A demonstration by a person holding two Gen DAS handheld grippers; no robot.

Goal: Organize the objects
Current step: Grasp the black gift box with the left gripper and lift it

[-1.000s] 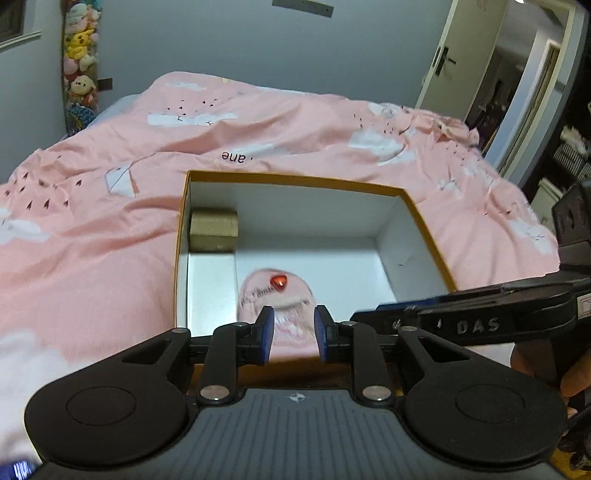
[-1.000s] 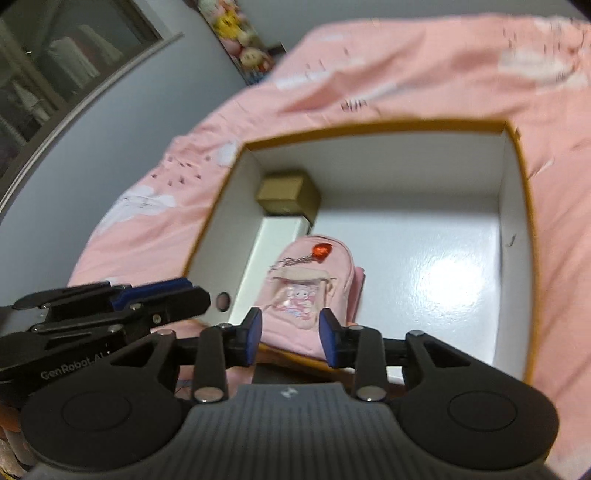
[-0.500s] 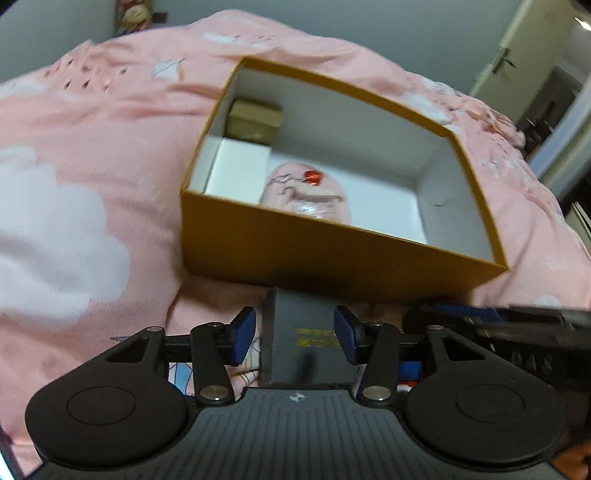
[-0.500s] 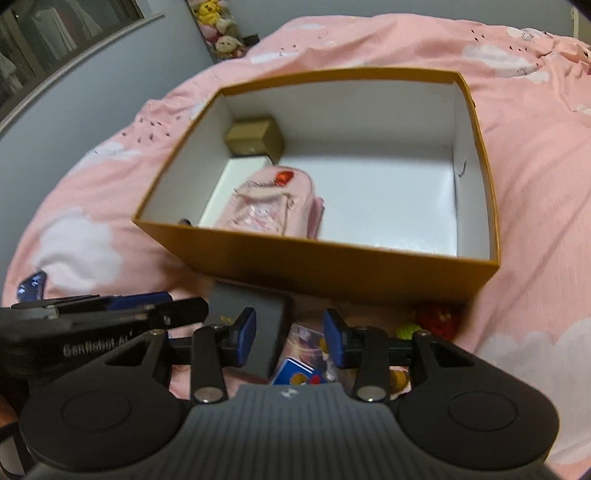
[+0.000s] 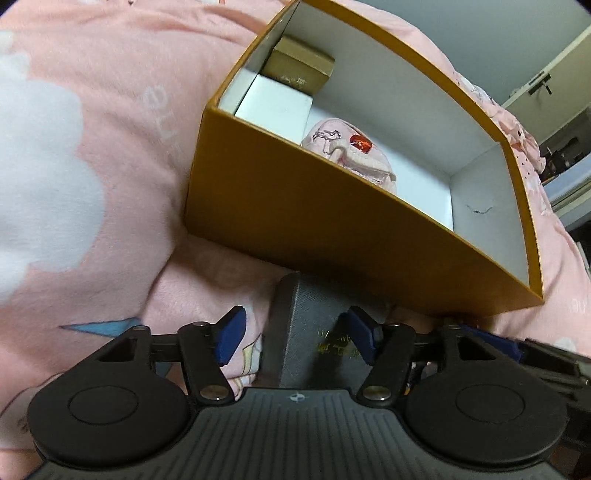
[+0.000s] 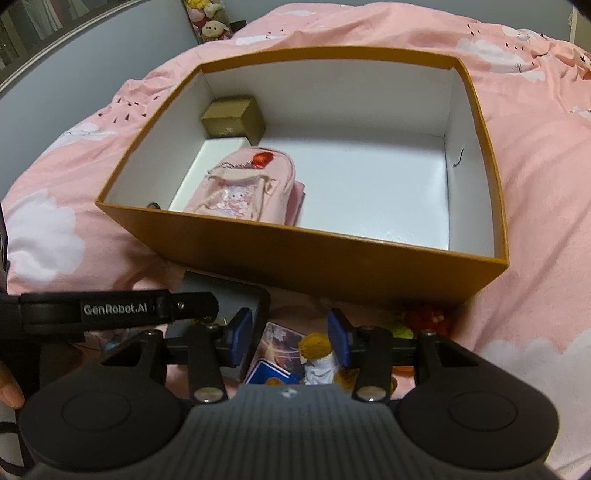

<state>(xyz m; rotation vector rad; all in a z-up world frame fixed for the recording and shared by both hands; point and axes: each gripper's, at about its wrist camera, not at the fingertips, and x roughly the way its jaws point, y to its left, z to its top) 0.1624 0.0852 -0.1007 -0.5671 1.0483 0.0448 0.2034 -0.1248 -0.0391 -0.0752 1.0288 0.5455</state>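
Note:
An orange box with a white inside lies on the pink bed. It holds a small pink backpack, a gold box and a white box. A dark grey case lies in front of the orange box. My left gripper is open, its pads on either side of the case. My right gripper is open above small items: cards and a small figure.
The pink bedspread with white clouds surrounds the box. Red and green small toys lie by the box's near right corner. Plush toys hang at the far wall. A door is at the far right.
Both grippers have pulled back out of the orange box and dropped in front of it. The left gripper has opened wider and now straddles the grey case.

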